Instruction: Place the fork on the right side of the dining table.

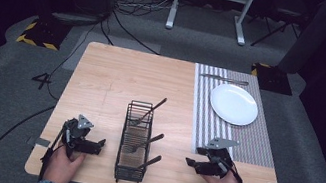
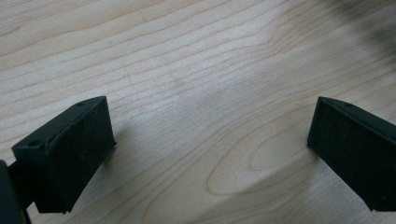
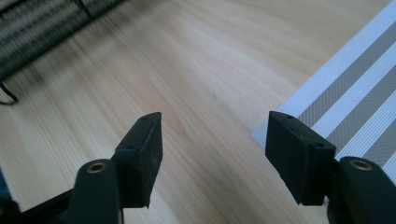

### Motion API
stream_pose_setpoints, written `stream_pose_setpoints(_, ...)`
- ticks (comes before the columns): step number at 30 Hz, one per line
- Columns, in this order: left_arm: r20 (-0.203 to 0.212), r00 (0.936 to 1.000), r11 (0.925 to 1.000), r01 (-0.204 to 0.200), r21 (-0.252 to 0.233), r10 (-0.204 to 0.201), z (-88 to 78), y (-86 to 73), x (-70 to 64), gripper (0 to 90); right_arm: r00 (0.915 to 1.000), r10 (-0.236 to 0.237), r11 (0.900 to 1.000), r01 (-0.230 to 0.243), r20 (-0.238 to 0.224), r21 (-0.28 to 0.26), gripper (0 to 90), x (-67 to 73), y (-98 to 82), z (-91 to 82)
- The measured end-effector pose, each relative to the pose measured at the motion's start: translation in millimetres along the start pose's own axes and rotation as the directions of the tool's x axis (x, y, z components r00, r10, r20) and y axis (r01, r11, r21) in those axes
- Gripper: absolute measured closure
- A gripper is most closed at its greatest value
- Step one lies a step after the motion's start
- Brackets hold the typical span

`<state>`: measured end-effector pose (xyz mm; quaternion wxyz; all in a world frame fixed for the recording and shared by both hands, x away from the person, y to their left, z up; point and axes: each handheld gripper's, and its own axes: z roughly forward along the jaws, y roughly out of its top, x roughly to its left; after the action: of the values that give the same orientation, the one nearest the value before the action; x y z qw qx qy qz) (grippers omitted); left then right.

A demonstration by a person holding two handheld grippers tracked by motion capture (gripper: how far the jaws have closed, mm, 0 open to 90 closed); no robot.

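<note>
place setting barely begun: knife probably laid beyond plate on striped placemat; three utensils left in wire caddy. left gripper wide, empty; right gripper part-open, empty.

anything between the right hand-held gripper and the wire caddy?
No. In the high view, bare wooden table separates the right hand-held gripper from the wire caddy; only a utensil handle juts toward it.

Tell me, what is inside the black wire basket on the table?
In the wire basket stand three utensils, their dark handles sticking out toward the right. Two look like forks; the head of the nearest one is covered by the wires.
</note>
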<state>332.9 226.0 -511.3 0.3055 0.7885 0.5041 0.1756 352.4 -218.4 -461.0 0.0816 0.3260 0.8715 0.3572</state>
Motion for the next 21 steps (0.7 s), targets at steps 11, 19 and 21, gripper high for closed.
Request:
stream_pose_setpoints(11, 0.002, 1.0, 1.0, 0.003, 0.0, -0.003, 0.1, -0.1, 0.0, 0.5, 0.9991, -0.036, 0.999, 0.035, -0.021, -0.024, 41.7, -1.9, 49.0, -15.8)
stream_pose_setpoints(19, 0.0, 1.0, 1.0, 0.005, -0.002, -0.005, -0.2, -0.5, -0.6, 0.5, 0.9944, -0.104, 0.992, 0.103, -0.017, -0.075, 44.2, 5.5, 84.7, -16.5)
stream_pose_setpoints(21, 0.001, 1.0, 1.0, 0.005, -0.001, -0.005, -0.2, -0.4, -0.4, 0.5, 0.9936, -0.11, 0.99, 0.108, -0.024, -0.088, 46.4, 7.7, 93.3, -13.1)
